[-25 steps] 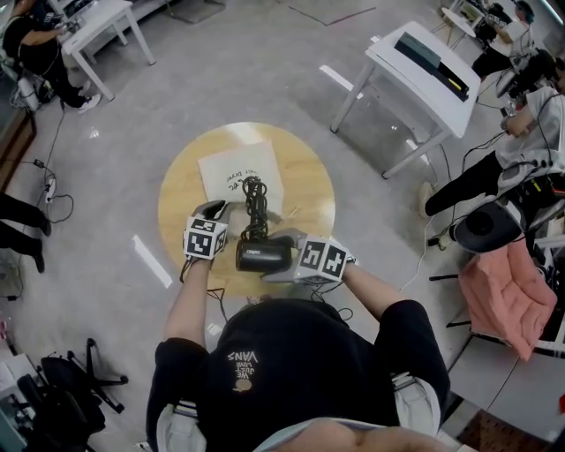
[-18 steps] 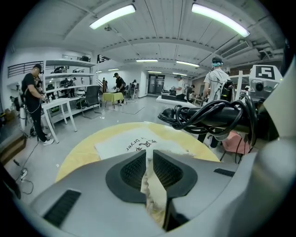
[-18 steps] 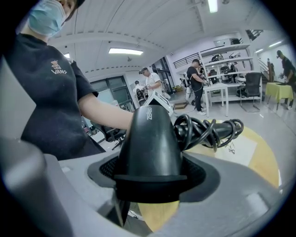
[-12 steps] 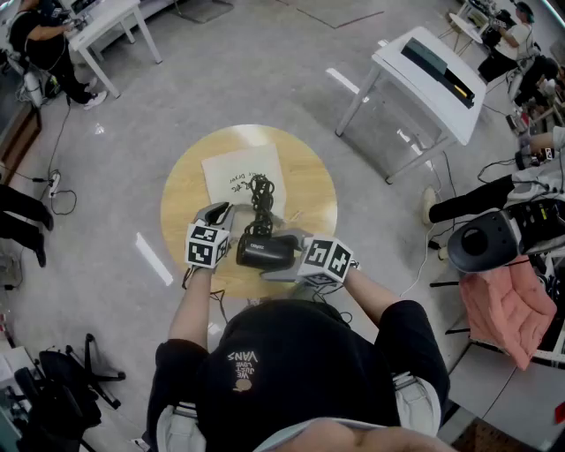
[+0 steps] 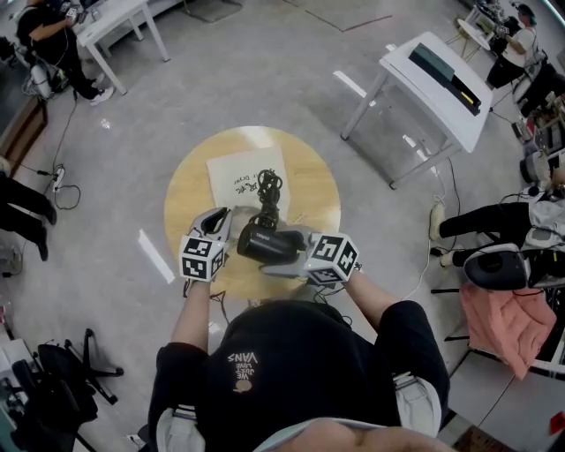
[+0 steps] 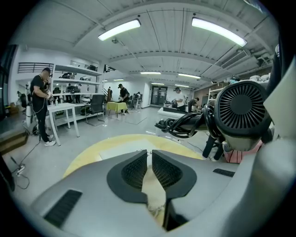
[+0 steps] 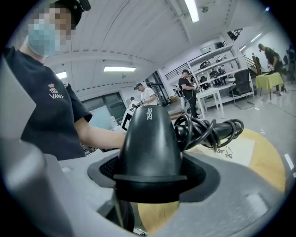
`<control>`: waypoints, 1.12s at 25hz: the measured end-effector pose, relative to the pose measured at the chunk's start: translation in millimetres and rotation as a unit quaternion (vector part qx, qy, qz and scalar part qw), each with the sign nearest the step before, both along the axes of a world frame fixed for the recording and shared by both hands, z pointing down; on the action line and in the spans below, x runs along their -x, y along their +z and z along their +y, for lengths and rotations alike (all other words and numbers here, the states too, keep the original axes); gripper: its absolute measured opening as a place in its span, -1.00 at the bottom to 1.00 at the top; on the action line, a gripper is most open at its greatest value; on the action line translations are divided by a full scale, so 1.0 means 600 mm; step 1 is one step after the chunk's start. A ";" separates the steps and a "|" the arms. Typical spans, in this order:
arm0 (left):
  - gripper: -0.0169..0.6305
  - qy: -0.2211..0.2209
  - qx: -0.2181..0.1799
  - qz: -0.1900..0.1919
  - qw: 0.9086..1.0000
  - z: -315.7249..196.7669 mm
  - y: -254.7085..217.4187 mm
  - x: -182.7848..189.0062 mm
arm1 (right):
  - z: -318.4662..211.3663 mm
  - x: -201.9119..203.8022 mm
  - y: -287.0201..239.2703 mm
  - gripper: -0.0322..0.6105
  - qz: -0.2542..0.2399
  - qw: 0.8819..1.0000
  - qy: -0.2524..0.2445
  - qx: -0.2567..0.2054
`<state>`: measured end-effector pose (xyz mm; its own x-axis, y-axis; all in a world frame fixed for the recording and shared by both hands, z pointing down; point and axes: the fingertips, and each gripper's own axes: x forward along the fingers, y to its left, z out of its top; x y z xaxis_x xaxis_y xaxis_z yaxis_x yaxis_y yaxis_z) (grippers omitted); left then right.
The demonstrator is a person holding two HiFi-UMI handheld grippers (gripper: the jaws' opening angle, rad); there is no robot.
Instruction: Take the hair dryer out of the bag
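Note:
The black hair dryer hangs above the round wooden table, its cord wound round the handle. My right gripper is shut on its barrel, which fills the space between the jaws; the handle and cord point away to the right. The flat white bag lies on the table beyond, apart from the dryer. My left gripper is just left of the dryer, whose rear grille shows close by. Its jaws have just been closing; a narrow gap remains, with nothing between them.
A white desk stands off to the back right and another at the back left. People sit at the room's edges. A pink cloth lies on a chair at the right, and dark bags sit on the floor at the lower left.
Both grippers have risen a little. The hair dryer has come up with the right gripper and turned slightly, its barrel now slanting; the left gripper has stayed beside it.

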<state>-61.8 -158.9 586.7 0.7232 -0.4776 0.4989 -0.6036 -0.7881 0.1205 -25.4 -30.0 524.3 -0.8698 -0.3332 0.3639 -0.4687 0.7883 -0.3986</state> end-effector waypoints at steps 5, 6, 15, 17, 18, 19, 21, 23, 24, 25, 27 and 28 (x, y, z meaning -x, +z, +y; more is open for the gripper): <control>-0.81 -0.007 -0.014 0.008 1.000 0.007 -0.022 0.017 | -0.010 0.000 -0.011 0.19 -0.017 1.000 0.009 -0.002; -0.81 -0.008 -0.017 0.011 1.000 0.009 -0.028 0.020 | -0.011 0.001 -0.013 0.19 -0.020 1.000 0.011 -0.003; -0.85 -0.013 -0.043 0.039 0.998 0.027 -0.071 0.021 | -0.021 -0.005 -0.030 0.19 -0.049 0.998 0.035 -0.004; -0.86 -0.016 -0.049 0.042 0.998 0.029 -0.079 0.023 | -0.024 -0.008 -0.035 0.19 -0.056 0.998 0.041 -0.005; -0.88 -0.018 -0.052 0.044 0.998 0.030 -0.084 0.025 | -0.026 -0.010 -0.038 0.19 -0.061 0.997 0.045 -0.005; -0.88 -0.019 -0.054 0.047 0.997 0.030 -0.088 0.026 | -0.027 -0.012 -0.040 0.19 -0.066 0.997 0.049 -0.004; -0.90 -0.021 -0.058 0.051 0.997 0.032 -0.097 0.028 | -0.030 -0.014 -0.045 0.19 -0.075 0.996 0.058 -0.004; -0.91 -0.020 -0.062 0.053 0.996 0.035 -0.104 0.029 | -0.032 -0.016 -0.050 0.19 -0.083 0.994 0.065 -0.004; -0.91 -0.020 -0.064 0.055 0.996 0.037 -0.108 0.030 | -0.032 -0.016 -0.052 0.19 -0.087 0.994 0.068 -0.005; -0.91 -0.019 -0.066 0.056 0.996 0.040 -0.111 0.030 | -0.032 -0.016 -0.054 0.19 -0.091 0.993 0.071 -0.005; -0.91 -0.018 -0.069 0.060 0.996 0.044 -0.120 0.029 | -0.031 -0.018 -0.061 0.19 -0.099 0.992 0.076 -0.005; -0.91 -0.018 -0.071 0.062 0.995 0.046 -0.125 0.028 | -0.031 -0.019 -0.065 0.19 -0.105 0.991 0.079 -0.006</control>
